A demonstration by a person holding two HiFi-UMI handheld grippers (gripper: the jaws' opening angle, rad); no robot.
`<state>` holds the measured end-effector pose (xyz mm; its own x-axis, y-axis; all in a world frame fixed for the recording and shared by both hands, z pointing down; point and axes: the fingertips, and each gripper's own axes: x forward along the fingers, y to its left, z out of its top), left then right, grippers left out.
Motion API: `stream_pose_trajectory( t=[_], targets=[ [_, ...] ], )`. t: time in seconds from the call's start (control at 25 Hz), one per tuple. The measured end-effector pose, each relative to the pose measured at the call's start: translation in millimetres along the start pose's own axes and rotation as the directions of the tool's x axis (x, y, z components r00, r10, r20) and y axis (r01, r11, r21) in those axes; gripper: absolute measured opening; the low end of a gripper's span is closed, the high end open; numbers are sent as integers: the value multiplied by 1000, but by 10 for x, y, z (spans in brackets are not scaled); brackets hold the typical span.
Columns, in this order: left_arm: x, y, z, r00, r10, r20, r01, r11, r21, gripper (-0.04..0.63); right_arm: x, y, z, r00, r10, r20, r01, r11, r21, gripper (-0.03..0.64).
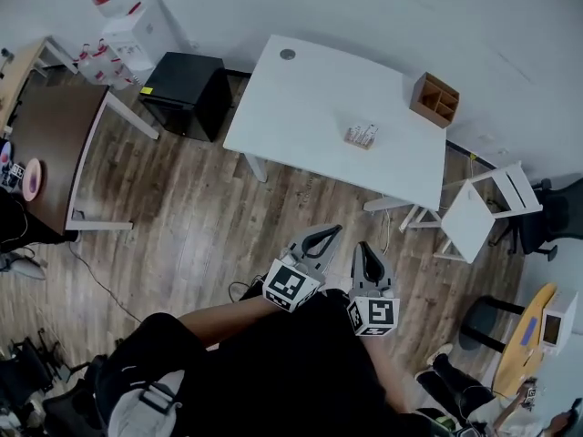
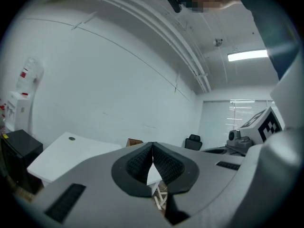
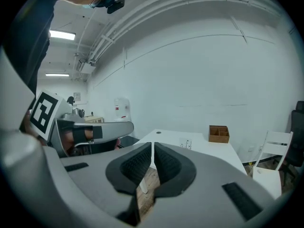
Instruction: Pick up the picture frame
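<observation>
- Room: a wood-plank floor (image 1: 191, 217) meets a plain white wall (image 1: 383, 7) on the far side; ceiling strip lights show in both claw views.
- Far left: a brown table (image 1: 50, 139) on white legs. Beyond it a white water dispenser (image 1: 123, 25) stands against the wall.
- Left of centre: a black cabinet (image 1: 187, 94) on the floor, just beside the left end of the white table (image 1: 310, 107).
- Centre: the white table stands clear of the wall, with a round grey grommet (image 1: 287, 54) near its far left corner.
- Task object: the picture frame (image 1: 361, 136), small and pale, rests on the white table towards its near right part, well apart from both claws.
- Right of the frame: an open wooden compartment box (image 1: 434, 99) near the table's far right corner.
- Right: a white chair (image 1: 474, 215) just off the table's right end, a black office chair (image 1: 551, 217) past it, and a yellow-topped table (image 1: 524, 330) at the near right.
- Left claw (image 1: 333, 231): held over the floor near the person, jaws closed tip to tip, nothing between them.
- Right claw (image 1: 363, 247): just beside the left one, jaws likewise together and empty.
- Markings: each claw's cube (image 1: 290, 285) bears black-and-white square markers; the dispenser's red labels are too small to read.
</observation>
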<state>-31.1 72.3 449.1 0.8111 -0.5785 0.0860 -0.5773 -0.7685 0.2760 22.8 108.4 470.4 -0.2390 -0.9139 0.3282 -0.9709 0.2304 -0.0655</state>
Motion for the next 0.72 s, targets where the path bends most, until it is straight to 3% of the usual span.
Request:
stream_pose_trajectory(
  t=[0.24,0.4,0.72],
  targets=[
    [191,16,-55,997,-75,-33,75,997,18,14,183,-88,86,1000,-23,1,23,999,24,35],
    [367,231,-14,999,-42,-31,42,999,11,14,306,-259,112,998,-61,14,60,996,59,37],
    [671,668,-38,998,33,-46,-31,999,39,14,685,-497,69,999,-46,21,44,994,102,37]
  ],
)
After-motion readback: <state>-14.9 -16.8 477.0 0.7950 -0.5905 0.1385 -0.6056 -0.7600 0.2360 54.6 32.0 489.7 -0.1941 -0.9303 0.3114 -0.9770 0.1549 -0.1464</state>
